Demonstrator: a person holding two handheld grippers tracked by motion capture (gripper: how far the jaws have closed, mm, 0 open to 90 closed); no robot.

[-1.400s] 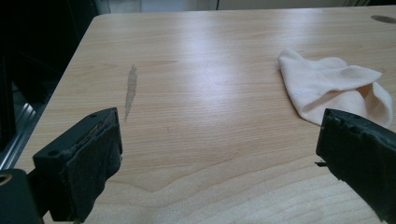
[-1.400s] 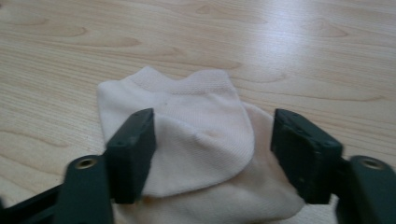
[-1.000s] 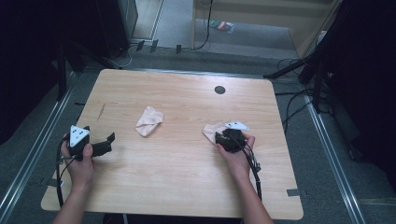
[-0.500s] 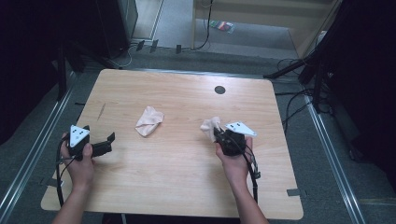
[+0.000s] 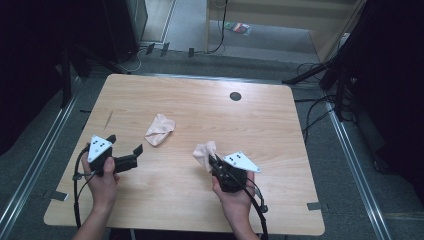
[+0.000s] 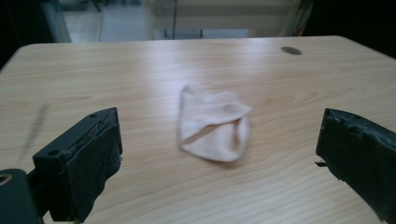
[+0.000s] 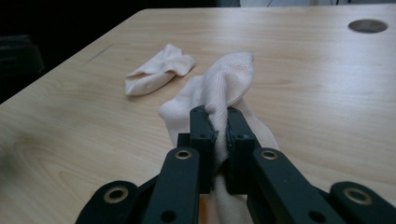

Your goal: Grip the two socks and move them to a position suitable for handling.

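The left gripper (image 5: 126,159) sits near the left edge of the desk (image 5: 280,130), close to the front left corner. A hand (image 5: 102,180) holds it low over the wood. Its jaws are spread wide apart and hold nothing. It has stayed in the same spot for the last second. In the left gripper view, the folded sock (image 6: 212,123) lies flat on the desk right between the two open jaws, but a little way ahead of them, not touching.

In the high view that folded sock (image 5: 160,129) rests a bit left of the middle of the desk, just where it was before.

Next comes the second sock (image 5: 205,152). This is what has changed. A second ago it was nearer the right edge of the desk. Now it has been carried toward the middle, so the two socks are closer together, though still apart.

The right gripper (image 5: 216,162) holds that sock, with a hand (image 5: 235,197) behind it near the front edge. In the right gripper view its jaws are pressed tight on a bunch of the second sock (image 7: 224,88), which sticks up above them and hangs down below.

I think the person is bringing the two socks together to make a pair. The grip looks firm. The open left gripper looks ready to take the folded sock next.
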